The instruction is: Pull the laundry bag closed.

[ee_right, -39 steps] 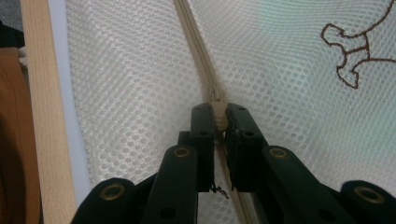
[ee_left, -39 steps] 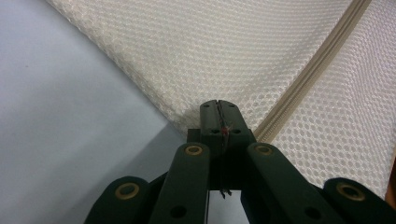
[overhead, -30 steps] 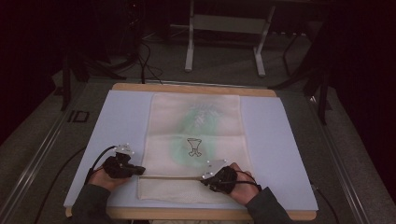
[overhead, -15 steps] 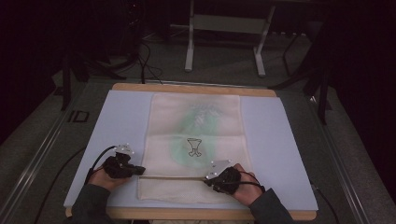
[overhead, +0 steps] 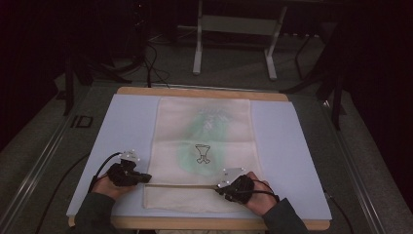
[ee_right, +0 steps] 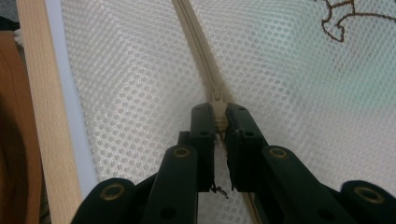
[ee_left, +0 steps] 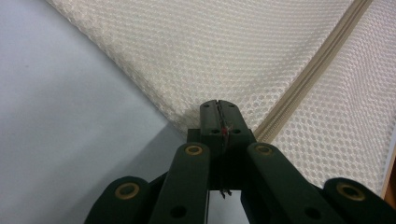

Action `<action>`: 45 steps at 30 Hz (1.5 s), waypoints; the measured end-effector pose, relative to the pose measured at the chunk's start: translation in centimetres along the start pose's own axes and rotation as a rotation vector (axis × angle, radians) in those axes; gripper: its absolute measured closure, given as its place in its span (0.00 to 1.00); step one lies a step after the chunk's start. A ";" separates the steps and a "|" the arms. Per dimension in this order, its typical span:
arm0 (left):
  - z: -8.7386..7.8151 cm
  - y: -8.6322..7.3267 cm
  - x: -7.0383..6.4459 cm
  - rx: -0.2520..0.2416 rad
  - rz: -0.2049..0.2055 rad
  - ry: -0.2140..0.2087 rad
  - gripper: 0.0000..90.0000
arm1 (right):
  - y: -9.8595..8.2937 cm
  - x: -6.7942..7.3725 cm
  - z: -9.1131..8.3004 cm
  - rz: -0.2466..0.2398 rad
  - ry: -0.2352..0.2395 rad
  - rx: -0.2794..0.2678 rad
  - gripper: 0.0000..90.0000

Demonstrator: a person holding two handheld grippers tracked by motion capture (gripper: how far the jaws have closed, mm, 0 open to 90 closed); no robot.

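Item one: my left gripper [overhead: 146,178], near the worktop's [overhead: 126,122] front-left corner, fingers [ee_left: 218,116] closed on the left edge of the mesh bag [overhead: 204,126], just where the zipper [overhead: 182,185] ends.

Item two: the cream mesh laundry bag, lying flat down the worktop's middle from back edge to front edge, greenish contents showing faintly through, a small embroidered emblem [overhead: 203,153] at its centre.

Item three: my right gripper [overhead: 220,186], near the front edge, right of centre, fingers [ee_right: 201,126] clamped on the zipper pull [ee_right: 218,116].

Item four: a light wooden rim [ee_right: 42,102] bordering the worktop.
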State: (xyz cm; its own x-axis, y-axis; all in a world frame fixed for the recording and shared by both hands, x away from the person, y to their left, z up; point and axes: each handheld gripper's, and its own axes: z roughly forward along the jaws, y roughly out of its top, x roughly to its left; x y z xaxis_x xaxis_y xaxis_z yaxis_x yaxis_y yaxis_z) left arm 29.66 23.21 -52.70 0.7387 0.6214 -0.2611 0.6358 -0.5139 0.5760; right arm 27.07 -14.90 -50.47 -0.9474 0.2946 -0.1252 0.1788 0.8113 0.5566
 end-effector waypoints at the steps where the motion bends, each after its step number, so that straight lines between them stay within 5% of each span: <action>1: 0.0 0.0 0.0 0.000 0.001 -0.001 1.00 | -0.1 0.0 -0.1 0.003 -0.004 0.003 0.91; 45: 0.0 0.0 0.0 -0.001 0.003 0.001 1.00 | -3.8 -1.4 -2.7 0.088 -0.043 -0.004 0.91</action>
State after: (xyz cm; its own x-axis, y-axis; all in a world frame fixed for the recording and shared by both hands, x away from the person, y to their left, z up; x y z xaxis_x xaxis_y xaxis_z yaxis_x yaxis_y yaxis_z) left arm 29.65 23.20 -52.70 0.7406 0.6203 -0.2584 0.6331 -0.5152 0.5776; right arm 26.98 -19.75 -50.23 -0.9159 0.3858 -0.1105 0.2595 0.7793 0.5704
